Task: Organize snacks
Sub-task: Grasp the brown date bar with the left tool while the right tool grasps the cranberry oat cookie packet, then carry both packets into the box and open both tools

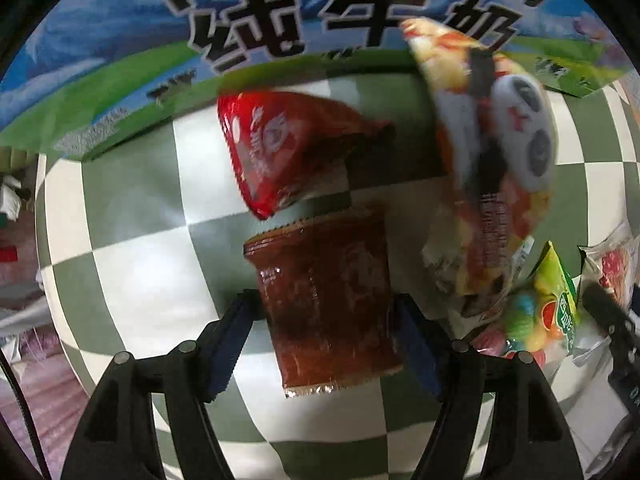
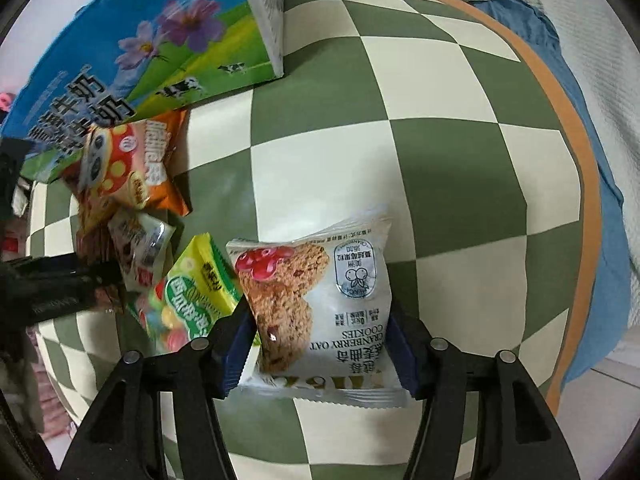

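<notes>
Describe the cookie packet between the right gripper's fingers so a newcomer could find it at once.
Start from the green-and-cream checked cloth. Near its middle lies a white packet, between the right gripper fingers. Unlike the yellow-green candy bag beside it, it shows oat cookies and reads "Cranberry Oat Cookies".

We look straight down from both wrists, close above the checkered tabletop (image 1: 132,280); both views share the milk carton (image 2: 120,40) and green candy bag (image 1: 556,300).

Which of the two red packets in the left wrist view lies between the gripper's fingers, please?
The darker brownish-red packet, lying between the left gripper fingers; the brighter red packet lies farther off, toward the milk carton.
</notes>
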A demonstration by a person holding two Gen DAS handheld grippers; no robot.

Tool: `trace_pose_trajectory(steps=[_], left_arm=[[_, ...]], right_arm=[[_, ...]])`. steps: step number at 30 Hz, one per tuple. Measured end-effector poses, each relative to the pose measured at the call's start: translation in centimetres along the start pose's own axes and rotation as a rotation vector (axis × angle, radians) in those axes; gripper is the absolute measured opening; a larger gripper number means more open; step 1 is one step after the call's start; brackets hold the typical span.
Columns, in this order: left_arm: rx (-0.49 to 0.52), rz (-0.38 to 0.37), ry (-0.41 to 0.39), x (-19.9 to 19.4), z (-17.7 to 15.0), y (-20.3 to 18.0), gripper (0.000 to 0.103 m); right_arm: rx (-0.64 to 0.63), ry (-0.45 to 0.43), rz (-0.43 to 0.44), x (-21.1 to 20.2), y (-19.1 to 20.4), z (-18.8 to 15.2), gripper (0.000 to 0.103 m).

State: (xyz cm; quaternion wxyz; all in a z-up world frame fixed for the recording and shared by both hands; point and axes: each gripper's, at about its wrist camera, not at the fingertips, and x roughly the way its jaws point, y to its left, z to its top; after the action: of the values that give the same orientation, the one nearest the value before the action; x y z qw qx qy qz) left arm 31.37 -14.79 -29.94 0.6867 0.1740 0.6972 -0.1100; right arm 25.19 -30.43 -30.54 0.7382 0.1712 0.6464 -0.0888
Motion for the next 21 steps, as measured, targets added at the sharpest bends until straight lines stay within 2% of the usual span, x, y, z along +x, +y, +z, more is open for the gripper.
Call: trace_pose_trajectory(steps=[1,2,6,10,12,16,18,19,21], left_arm=[[0.003,-0.003,-0.029,-0.3,-0.6,0.0,0.056],[0.012,0.002,-0.04,-0.6,-1.1,-0.2,0.053],[0.015,-0.024,-0.04,-1.1,-4.8,1.9,0.053],[-0.013,-0.071,0.025,-0.5,-10.6,3.6,0.054],[-0.048,-0.08,0.053,0.7,-11.8,4.0,0.057],[-0.066,-0.045,0.043,2.5,-11.1,2.7,0.063],[-0.076,-0.048,0.012,2.0,-10.8,2.0,0.06],[-0.067,-0.059,-0.009,1.5,-11.0,1.4,0.052],[-0.054,-0.082,-0.031,0.3,-11.7,1.1,0.052]], right_arm=[[-0.002,-0.003,-0.002,0.2,0.0,0.6,0.064],[-0.005,-0.009,0.0,0.2,-0.2,0.5,0.064],[-0.04,-0.001,0.022,-0.6,-1.0,-1.6,0.058],[-0.096,0.07,0.039,-0.8,-1.0,-5.4,0.058],[-0.118,0.101,0.032,-0.1,-0.8,-6.8,0.058],[-0.112,0.081,-0.005,1.5,-0.7,-6.8,0.066],[-0.111,0.069,-0.02,1.8,-0.7,-6.4,0.066],[-0.105,0.06,-0.017,1.6,-0.7,-6.4,0.064],[-0.082,0.033,0.019,0.7,-0.9,-6.7,0.057]])
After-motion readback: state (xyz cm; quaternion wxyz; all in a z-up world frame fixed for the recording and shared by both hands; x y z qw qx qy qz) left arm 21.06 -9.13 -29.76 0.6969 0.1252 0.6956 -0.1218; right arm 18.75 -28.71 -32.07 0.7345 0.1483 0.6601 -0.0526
